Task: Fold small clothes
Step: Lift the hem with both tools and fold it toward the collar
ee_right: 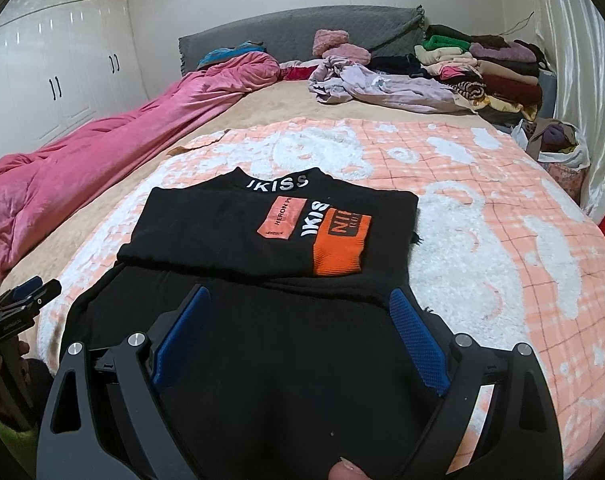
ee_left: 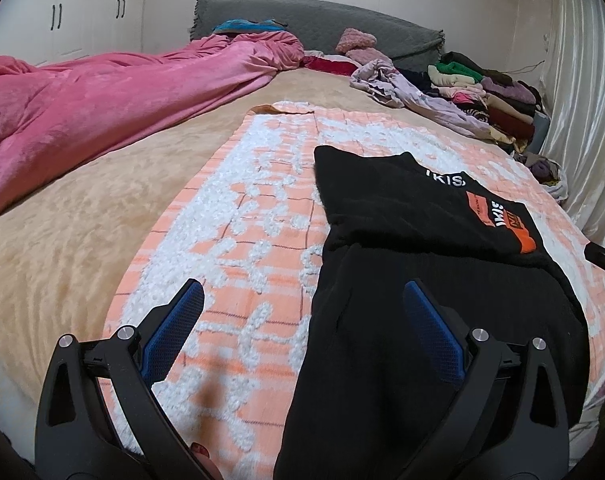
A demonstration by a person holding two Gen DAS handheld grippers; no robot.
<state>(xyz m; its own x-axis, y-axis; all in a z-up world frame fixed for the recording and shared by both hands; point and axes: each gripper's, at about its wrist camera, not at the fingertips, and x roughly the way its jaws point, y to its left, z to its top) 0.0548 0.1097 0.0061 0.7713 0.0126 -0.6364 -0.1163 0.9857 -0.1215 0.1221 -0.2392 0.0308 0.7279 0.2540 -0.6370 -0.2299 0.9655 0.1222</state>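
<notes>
A black sweater [ee_right: 262, 240] is seen lying on the orange-and-white blanket [ee_right: 482, 184], in the centre of the right wrist frame. The left gripper [ee_left: 302, 312] and right gripper [ee_right: 298, 316] are held above it, jaws spread wide, nothing pinched.

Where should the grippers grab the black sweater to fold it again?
Probably the near bottom hem of the black sweater, one corner per gripper. The top part with the orange patch is already folded down and lies flat, while the lower part stretches toward the open left gripper and right gripper. Coming from the near side lets both lift the hem up over the fold.
</notes>
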